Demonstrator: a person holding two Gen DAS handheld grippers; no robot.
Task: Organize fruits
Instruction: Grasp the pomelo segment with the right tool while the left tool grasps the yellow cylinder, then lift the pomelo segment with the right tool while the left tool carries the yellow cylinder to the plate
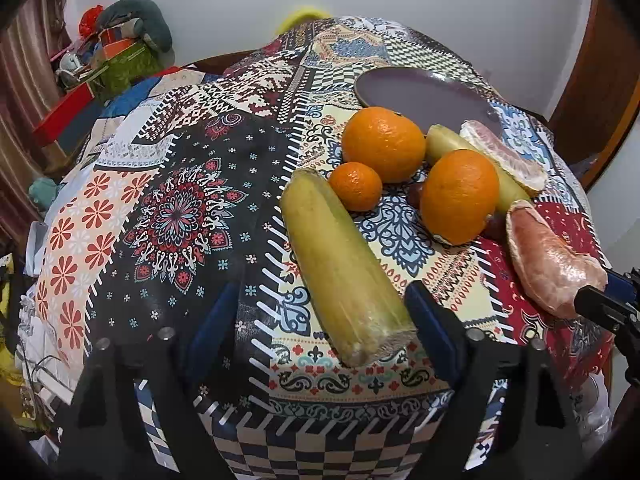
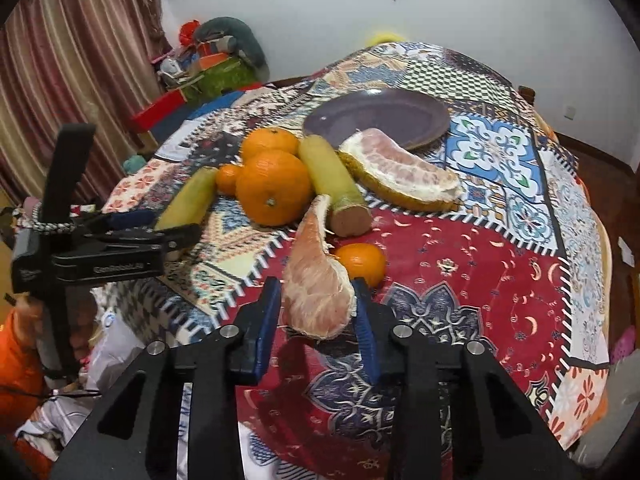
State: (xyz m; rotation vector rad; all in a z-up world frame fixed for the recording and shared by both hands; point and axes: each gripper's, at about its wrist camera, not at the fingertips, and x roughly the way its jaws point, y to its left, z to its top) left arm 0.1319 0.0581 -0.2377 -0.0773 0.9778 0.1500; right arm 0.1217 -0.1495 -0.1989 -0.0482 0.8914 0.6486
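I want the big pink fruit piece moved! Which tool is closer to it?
Right. The right tool has the peeled pomelo wedge between its fingers; the left tool sits off to the side, around the sugarcane piece.

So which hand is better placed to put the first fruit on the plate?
Right. The right gripper already brackets a pomelo wedge, with the plate ahead. The left gripper stands open, its sugarcane stick ungripped.

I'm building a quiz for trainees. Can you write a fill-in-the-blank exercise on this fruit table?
1. The right gripper has its fingers around a peeled ____ segment.
2. The purple plate holds ____ fruit.
3. The left gripper is open around the near end of a ____ stalk.

Missing: pomelo; no; yellow-green
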